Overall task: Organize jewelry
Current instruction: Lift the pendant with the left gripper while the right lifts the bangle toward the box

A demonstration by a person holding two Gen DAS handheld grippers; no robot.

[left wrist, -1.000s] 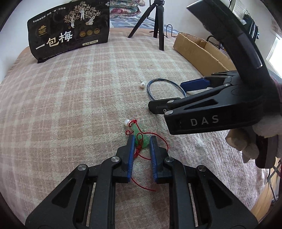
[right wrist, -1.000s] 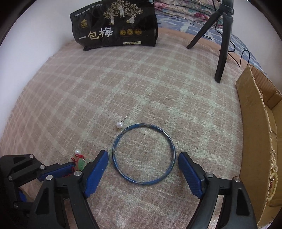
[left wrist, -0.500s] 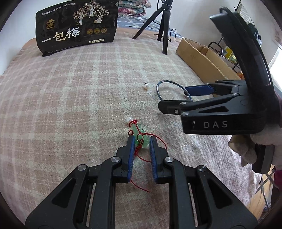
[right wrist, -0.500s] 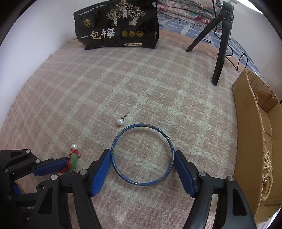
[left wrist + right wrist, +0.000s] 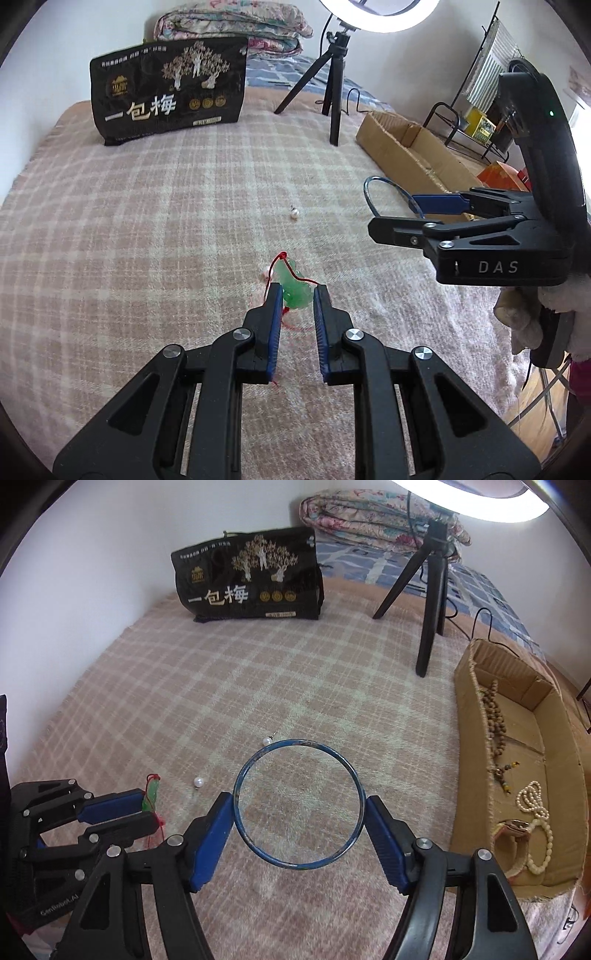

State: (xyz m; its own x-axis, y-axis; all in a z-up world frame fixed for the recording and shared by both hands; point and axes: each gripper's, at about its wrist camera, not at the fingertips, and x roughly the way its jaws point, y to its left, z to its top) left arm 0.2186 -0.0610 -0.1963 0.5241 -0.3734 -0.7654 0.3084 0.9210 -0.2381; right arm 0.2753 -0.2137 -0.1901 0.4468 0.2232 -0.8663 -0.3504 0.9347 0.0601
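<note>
A small green pendant (image 5: 294, 291), glossy and gourd-shaped like carved jade, hangs on thin red cord (image 5: 291, 271) between the blue-padded jaws of the left gripper (image 5: 295, 295). The jaws are closed on the pendant's rounded lower bulb, holding it above the bed (image 5: 147, 221), and the cord loops over its top and trails below.

At three o'clock from it, the right gripper (image 5: 299, 805) pinches a thin blue bangle (image 5: 297, 805), a flat round hoop of worn, slightly mottled metal. The jaws press on the hoop's outer rim from both sides, and the hoop sits level above the blanket.

The bed is covered by a fuzzy woven blanket in pink and cream plaid. Two small white pearl earrings lie loose on it: one (image 5: 266, 740) just past the bangle's far rim at eleven o'clock, the other (image 5: 199, 781) between the two grippers.

At three o'clock in the right wrist view stands an open cardboard box (image 5: 469, 760) with rough brown walls. Inside lie a strand of brown wooden beads (image 5: 493, 723), a string of cream pearls (image 5: 535, 805) and a gold-toned ring-shaped piece (image 5: 515, 827).

At twelve o'clock stand a black printed bag (image 5: 251, 579), a black tripod (image 5: 430, 602) and folded floral quilts (image 5: 369, 513).
</note>
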